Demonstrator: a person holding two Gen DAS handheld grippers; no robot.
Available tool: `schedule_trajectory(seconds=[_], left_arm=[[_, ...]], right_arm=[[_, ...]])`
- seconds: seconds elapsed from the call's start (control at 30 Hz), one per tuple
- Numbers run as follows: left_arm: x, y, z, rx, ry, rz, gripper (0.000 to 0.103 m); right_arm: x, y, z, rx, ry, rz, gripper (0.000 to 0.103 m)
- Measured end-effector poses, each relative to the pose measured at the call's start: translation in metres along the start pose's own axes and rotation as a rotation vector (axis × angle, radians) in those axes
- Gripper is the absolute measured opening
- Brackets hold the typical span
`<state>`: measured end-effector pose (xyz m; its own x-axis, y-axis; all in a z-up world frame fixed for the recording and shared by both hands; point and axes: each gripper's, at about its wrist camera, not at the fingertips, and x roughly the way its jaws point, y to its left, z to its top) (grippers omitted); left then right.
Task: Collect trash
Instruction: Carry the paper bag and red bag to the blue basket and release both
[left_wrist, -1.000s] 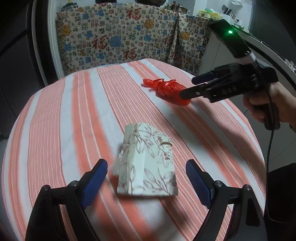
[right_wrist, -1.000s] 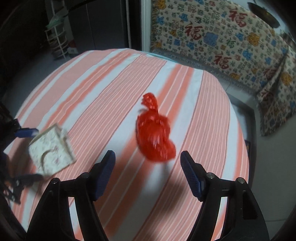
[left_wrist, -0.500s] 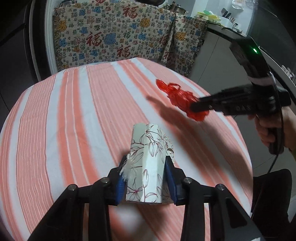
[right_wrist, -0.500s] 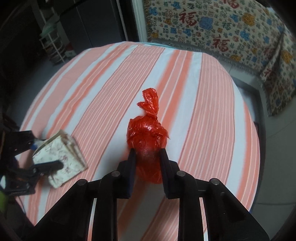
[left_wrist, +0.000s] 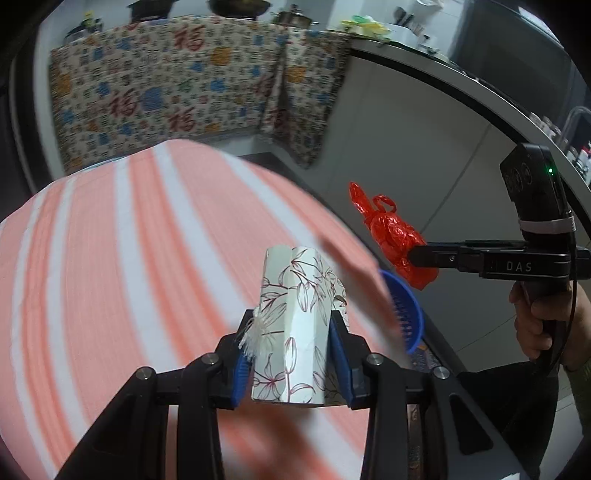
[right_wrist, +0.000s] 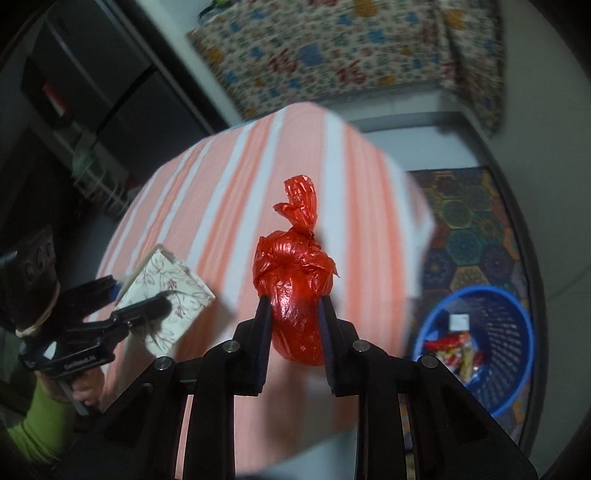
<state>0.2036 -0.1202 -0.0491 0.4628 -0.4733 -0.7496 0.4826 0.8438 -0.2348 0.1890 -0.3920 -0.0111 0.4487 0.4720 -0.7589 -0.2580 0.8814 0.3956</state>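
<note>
The left gripper (left_wrist: 291, 350) is clamped on a squashed paper box (left_wrist: 295, 332) with a leaf print and a frayed white tuft. The right gripper (right_wrist: 293, 332) pinches a crinkly, knotted red plastic bag (right_wrist: 295, 295). Half a second ago both lay on the striped tablecloth (left_wrist: 110, 258); now they hang above it, near a blue mesh basket (right_wrist: 517, 369) on the floor.
</note>
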Motion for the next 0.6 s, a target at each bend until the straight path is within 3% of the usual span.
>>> schedule_trajectory(seconds=[0.17,0.33,0.6], left_arm=[[0.041,-0.069,0.020,0.064,0.025,-0.070,0.038],[0.095,-0.129,0.034,0.107,0.076,-0.110,0.039],[0.179,-0.180,0.037,0.128,0.153,-0.113,0.039]], right_arm=[[-0.033,-0.069,-0.015,0.114,-0.028,-0.088,0.024],[-0.037,-0.130,-0.038,0.224,-0.007,-0.152,0.024],[-0.021,-0.202,-0.059,0.359,0.013,-0.189,0.024]])
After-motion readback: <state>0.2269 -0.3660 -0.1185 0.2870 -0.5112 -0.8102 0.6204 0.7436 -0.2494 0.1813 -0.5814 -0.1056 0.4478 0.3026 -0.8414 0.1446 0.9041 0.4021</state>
